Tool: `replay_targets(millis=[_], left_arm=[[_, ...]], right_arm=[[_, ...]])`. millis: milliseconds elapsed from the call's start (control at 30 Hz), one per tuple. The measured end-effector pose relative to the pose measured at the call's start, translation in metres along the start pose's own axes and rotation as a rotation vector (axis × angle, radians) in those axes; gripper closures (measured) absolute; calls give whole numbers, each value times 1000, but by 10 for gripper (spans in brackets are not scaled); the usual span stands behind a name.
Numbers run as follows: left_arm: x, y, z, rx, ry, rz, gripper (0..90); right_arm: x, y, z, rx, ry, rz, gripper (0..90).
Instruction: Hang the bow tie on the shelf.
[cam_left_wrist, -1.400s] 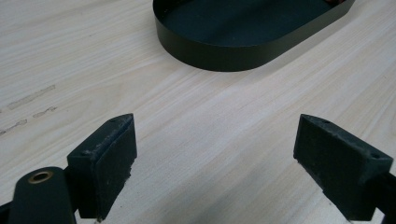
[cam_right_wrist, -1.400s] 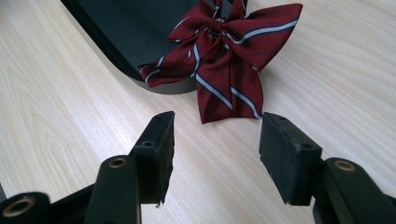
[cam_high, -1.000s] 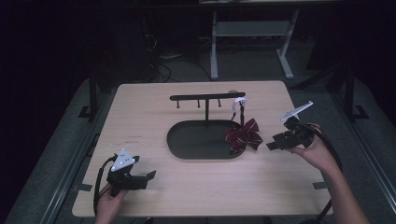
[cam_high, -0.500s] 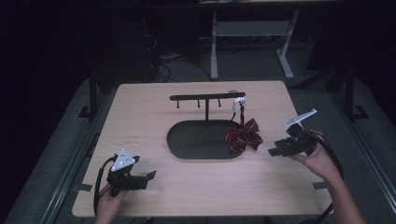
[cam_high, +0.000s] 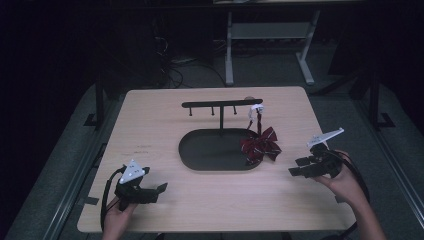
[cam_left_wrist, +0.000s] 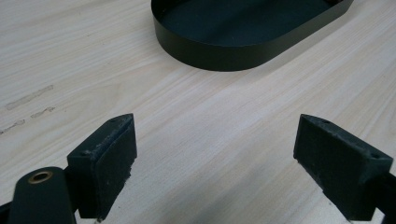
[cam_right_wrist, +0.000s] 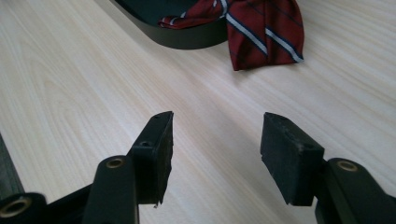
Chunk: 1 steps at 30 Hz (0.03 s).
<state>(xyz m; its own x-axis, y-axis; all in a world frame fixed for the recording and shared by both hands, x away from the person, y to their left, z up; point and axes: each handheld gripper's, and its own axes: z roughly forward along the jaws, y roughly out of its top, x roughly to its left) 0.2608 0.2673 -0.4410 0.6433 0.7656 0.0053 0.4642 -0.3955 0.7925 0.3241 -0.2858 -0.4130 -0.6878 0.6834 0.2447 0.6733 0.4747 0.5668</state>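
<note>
High view has your left claw (cam_high: 159, 189) spread near the surface's (cam_high: 150, 115) front-left corner, your right claw (cam_high: 296, 167) spread by its right edge; the striped bow tie (cam_high: 260, 145) drapes over the black tray's (cam_high: 200, 150) right rim.

Dim room around a pale wooden table

The light wood-grain table (cam_high: 150, 115) stands on grey carpeted floor (cam_high: 60, 165). Beyond its far edge a white metal frame (cam_high: 265, 35) rises, with loose cables (cam_high: 175, 65) on the floor beside it; the surroundings lie in deep shadow.
</note>
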Motion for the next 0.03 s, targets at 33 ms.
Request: replay_targets(millis=[33], left_arm=[[0, 0, 0, -2, -1, -1, 130]], right_arm=[[2, -2, 0, -9, 0, 2, 433]])
